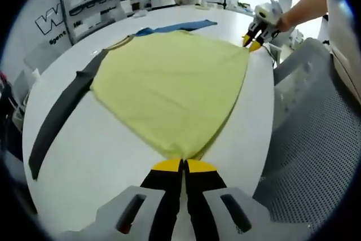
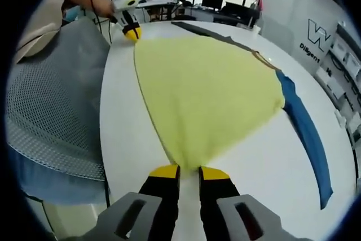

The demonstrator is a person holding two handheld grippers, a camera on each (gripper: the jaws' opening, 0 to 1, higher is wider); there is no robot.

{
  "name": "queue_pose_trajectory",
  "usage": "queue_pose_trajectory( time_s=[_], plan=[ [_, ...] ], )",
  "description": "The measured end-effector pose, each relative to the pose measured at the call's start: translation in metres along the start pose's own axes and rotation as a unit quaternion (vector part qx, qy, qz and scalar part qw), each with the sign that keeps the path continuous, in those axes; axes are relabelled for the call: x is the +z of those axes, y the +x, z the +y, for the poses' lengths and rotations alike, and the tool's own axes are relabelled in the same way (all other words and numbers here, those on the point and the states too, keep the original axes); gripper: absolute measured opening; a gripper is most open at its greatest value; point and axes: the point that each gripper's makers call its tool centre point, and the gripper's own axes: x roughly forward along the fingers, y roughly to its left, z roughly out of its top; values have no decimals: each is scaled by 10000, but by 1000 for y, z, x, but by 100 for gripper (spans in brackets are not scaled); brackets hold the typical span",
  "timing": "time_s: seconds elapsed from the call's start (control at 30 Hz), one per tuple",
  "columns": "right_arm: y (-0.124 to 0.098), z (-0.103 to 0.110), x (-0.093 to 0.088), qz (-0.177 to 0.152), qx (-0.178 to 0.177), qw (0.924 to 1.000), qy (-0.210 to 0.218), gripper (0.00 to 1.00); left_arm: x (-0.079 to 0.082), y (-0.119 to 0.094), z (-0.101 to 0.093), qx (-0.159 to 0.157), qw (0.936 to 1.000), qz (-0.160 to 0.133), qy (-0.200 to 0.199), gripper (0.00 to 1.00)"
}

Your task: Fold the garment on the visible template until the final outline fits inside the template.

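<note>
Both yellow-tipped jaw pairs clamp corners of the pale yellow cloth garment (image 1: 169, 91): left gripper (image 1: 184, 166) at 6 o'clock, right gripper (image 2: 189, 169) likewise. It lies spread on the white round table (image 1: 101, 156); folding looks barely begun.

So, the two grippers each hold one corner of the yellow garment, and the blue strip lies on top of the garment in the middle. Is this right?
Not quite. The blue fabric strip lies on the white table along the edge of the yellow garment, not on its middle; the right gripper view shows it. The rest holds: the left gripper and the right gripper each pinch one corner.
</note>
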Motion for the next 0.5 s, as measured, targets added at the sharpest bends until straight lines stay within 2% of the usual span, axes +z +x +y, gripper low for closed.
queue_pose_trajectory(
  time_s=[0.03, 0.5],
  plan=[
    [-1, 0, -2, 33, 13, 10000, -7, 0, 0, 0, 0, 0, 10000, 0, -3, 5],
    [-9, 6, -9, -10, 116, 9998, 169, 0, -3, -1, -1, 10, 10000, 31, -91, 5]
  ],
)
